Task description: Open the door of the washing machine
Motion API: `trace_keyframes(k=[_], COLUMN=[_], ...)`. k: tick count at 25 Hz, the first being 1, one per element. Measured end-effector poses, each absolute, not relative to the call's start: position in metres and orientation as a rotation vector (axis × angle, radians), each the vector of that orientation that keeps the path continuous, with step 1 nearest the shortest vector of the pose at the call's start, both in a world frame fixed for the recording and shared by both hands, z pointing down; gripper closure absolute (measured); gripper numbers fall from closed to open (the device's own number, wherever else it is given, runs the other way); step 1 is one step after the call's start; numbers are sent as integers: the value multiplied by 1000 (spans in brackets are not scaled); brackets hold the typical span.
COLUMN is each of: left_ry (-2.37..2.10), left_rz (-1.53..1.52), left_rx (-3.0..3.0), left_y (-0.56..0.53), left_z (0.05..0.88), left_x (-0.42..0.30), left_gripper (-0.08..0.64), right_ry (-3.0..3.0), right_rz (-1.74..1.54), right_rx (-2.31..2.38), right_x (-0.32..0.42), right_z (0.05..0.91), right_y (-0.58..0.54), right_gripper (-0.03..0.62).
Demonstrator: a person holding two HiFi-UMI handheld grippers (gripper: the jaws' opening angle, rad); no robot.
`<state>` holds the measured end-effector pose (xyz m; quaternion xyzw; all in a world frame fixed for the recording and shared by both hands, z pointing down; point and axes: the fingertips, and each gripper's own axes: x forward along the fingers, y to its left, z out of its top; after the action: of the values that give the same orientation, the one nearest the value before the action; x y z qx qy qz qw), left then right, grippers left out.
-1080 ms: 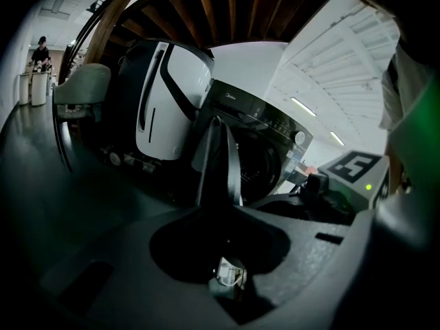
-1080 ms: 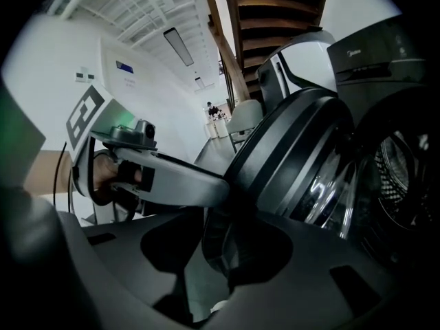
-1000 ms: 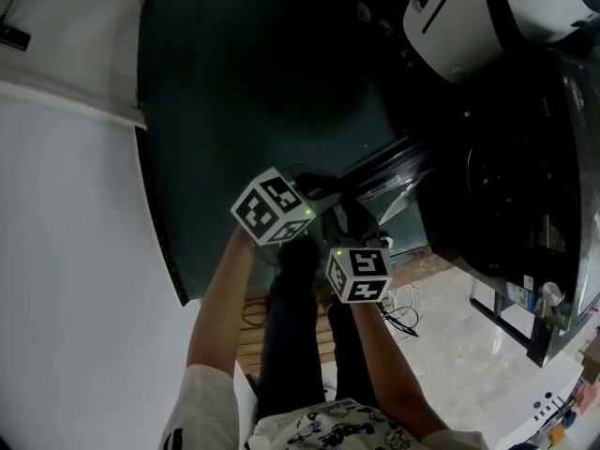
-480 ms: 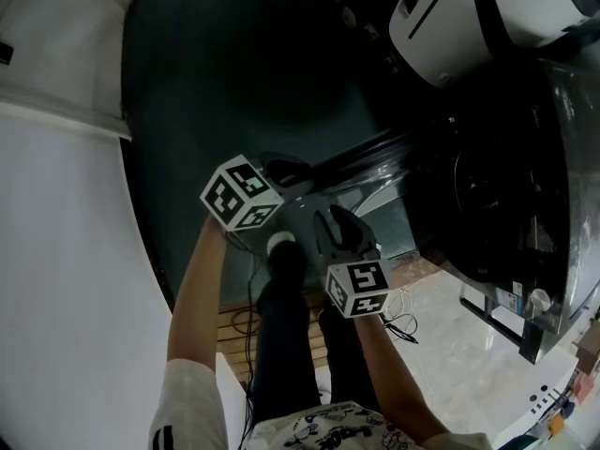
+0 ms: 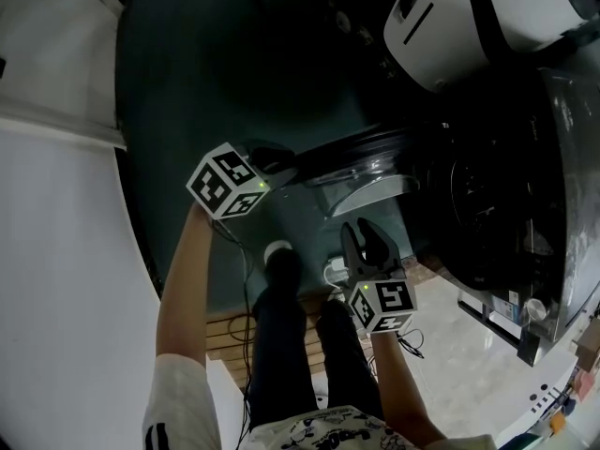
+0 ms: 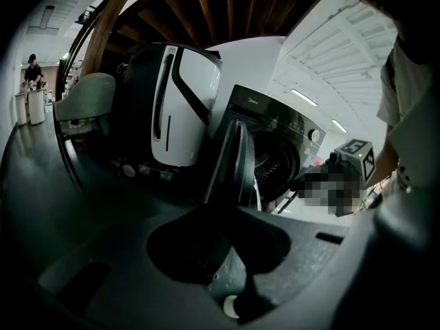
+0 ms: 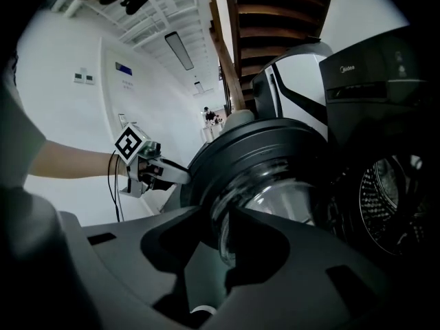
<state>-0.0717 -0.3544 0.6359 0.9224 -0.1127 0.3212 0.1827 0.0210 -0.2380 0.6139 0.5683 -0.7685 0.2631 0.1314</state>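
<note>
The dark washing machine [image 5: 497,186] stands at the right with its drum [image 7: 388,198] exposed. Its round glass door [image 5: 361,172] is swung open toward me. In the left gripper view the door [image 6: 234,163] shows edge-on, running between the jaws. My left gripper [image 5: 281,165] is shut on the door's outer rim; the right gripper view shows it [image 7: 148,167] clamped there. My right gripper [image 5: 364,237] hangs below the door, open, with nothing between its fingers. The door's glass bowl [image 7: 275,198] fills the space ahead of it, untouched.
A white and black appliance [image 5: 478,17] stands beside the washing machine. A white wall [image 5: 56,270] runs along the left. My legs [image 5: 281,345] stand on dark floor [image 5: 234,64]. Loose cables [image 5: 405,324] lie by the machine's foot. Wooden stairs [image 6: 227,5] rise overhead.
My left gripper has moved left with the door rim, swinging the door wider. My right gripper has drawn away from it, down and to the right.
</note>
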Motion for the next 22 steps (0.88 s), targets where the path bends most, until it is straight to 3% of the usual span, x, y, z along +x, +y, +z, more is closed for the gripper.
trace_keyframes(k=[22], left_ry=[-367], left_rz=[912], left_rx=[2645], left_y=[-409], left_z=[642], left_x=[-76], left_gripper=[465], right_ry=[-2114], right_rz=[767], right_rx=[1825], right_x=[55], right_z=[617], right_y=[-251], right_gripper=[469])
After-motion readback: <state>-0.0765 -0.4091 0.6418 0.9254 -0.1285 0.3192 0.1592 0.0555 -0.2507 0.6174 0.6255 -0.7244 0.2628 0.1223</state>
